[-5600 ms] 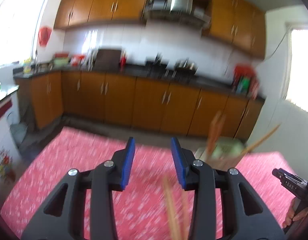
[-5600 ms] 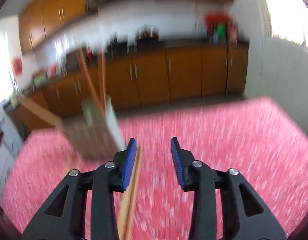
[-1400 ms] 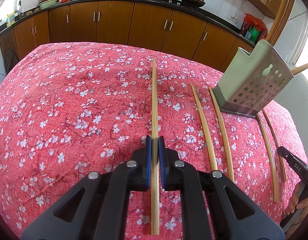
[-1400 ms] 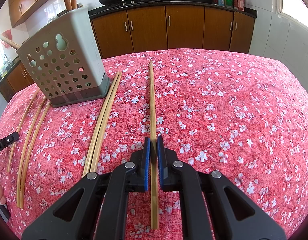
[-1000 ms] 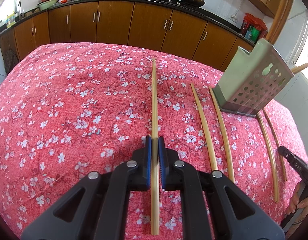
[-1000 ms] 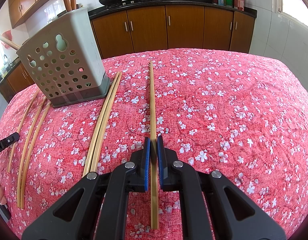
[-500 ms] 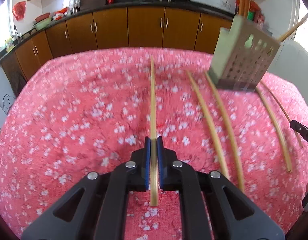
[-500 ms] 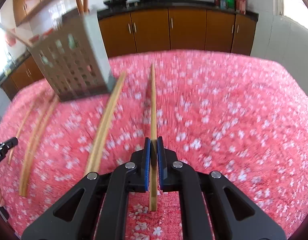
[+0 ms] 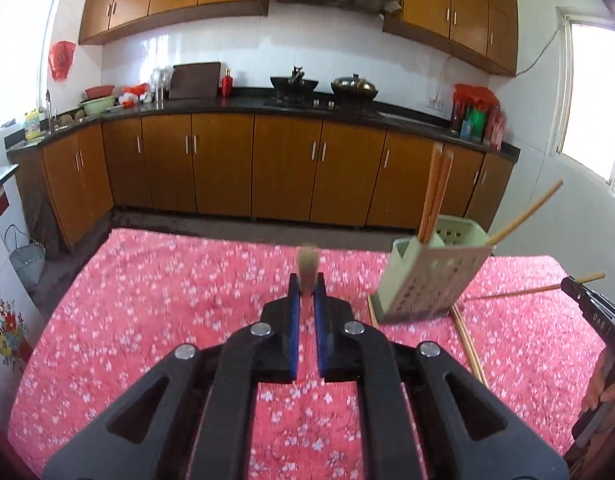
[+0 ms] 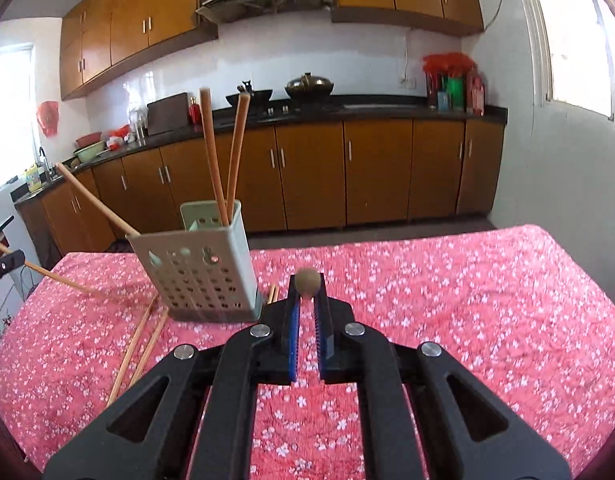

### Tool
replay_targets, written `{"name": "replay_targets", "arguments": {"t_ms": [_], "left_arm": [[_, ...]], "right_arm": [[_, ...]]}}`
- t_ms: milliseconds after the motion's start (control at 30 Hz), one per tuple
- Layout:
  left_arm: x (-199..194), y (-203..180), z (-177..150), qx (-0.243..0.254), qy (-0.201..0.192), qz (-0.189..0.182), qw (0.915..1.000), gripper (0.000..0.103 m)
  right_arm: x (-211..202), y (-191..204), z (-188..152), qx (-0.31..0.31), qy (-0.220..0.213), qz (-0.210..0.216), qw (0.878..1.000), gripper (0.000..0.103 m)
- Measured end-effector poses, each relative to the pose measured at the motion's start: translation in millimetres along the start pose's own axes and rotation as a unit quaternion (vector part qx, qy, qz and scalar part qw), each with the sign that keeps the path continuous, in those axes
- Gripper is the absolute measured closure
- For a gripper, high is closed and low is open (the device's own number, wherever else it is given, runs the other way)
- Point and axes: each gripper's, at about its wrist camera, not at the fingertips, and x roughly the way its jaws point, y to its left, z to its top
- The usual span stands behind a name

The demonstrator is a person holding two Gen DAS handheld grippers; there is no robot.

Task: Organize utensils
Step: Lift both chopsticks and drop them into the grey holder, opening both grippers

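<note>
My left gripper (image 9: 306, 296) is shut on a wooden chopstick (image 9: 307, 266), lifted above the table and seen end-on. My right gripper (image 10: 306, 296) is shut on another chopstick (image 10: 307, 280), also lifted and end-on. A grey-green perforated utensil holder (image 9: 429, 280) stands on the red floral tablecloth (image 9: 167, 300), right of the left gripper; in the right wrist view the holder (image 10: 199, 276) is to the left. It holds three chopsticks (image 10: 221, 152). Loose chopsticks (image 10: 141, 340) lie on the cloth beside it.
More loose chopsticks (image 9: 469, 346) lie right of the holder. The other gripper and hand (image 9: 599, 344) show at the right edge. Brown kitchen cabinets (image 9: 283, 168) and a counter with pots stand beyond the table.
Both grippers have lifted their chopsticks off the cloth and tilted up, so each chopstick now points straight ahead and the kitchen fills the view.
</note>
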Motion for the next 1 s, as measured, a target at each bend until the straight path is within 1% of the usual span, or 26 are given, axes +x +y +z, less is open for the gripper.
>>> {"name": "replay_targets", "arguments": {"t_ms": [100,133,233,367,433,567,633,667,733,867,933,1000], "left_arm": [[-6,0,8,-0.001,-0.007,-0.002,1.0000,0.095],[-9,-1,11,0.000,-0.009,-0.006,0.9999,0.095],[-25,-5,23,0.008,-0.023,-0.025,0.9994,0.095],[-49,-21,39,0.020,-0.046,-0.057,0.9971,0.095],[-58,-29,48,0.020,-0.055,-0.075,0.9955,0.095],[-72,-46,64,0.017,-0.073,-0.117,0.9903,0.095],[-77,-55,73,0.017,-0.082,-0.132,0.9878,0.095],[-79,-61,78,0.017,-0.092,-0.135,0.9865,0.095],[-80,-72,86,0.022,-0.112,-0.126,0.9854,0.095],[-67,-86,102,0.006,-0.139,-0.124,0.9826,0.095],[-59,-89,106,-0.004,-0.145,-0.121,0.9819,0.095],[-50,-92,107,-0.008,-0.155,-0.109,0.9819,0.095]], "right_arm": [[-4,0,7,0.001,-0.010,0.002,1.000,0.095],[-3,-5,11,0.002,-0.015,0.005,1.000,0.095],[-17,-4,31,0.007,-0.036,0.026,0.999,0.095],[-39,2,60,0.015,-0.066,0.065,0.996,0.095],[-52,8,76,0.018,-0.088,0.088,0.992,0.095],[-65,20,98,0.013,-0.131,0.107,0.986,0.095],[-68,30,107,0.006,-0.157,0.104,0.982,0.095],[-68,32,110,0.005,-0.165,0.103,0.981,0.095],[-63,40,115,0.005,-0.183,0.098,0.978,0.095],[-51,47,118,0.009,-0.213,0.089,0.973,0.095],[-42,50,116,0.007,-0.216,0.085,0.973,0.095],[-27,52,113,0.006,-0.205,0.082,0.975,0.095]]}}
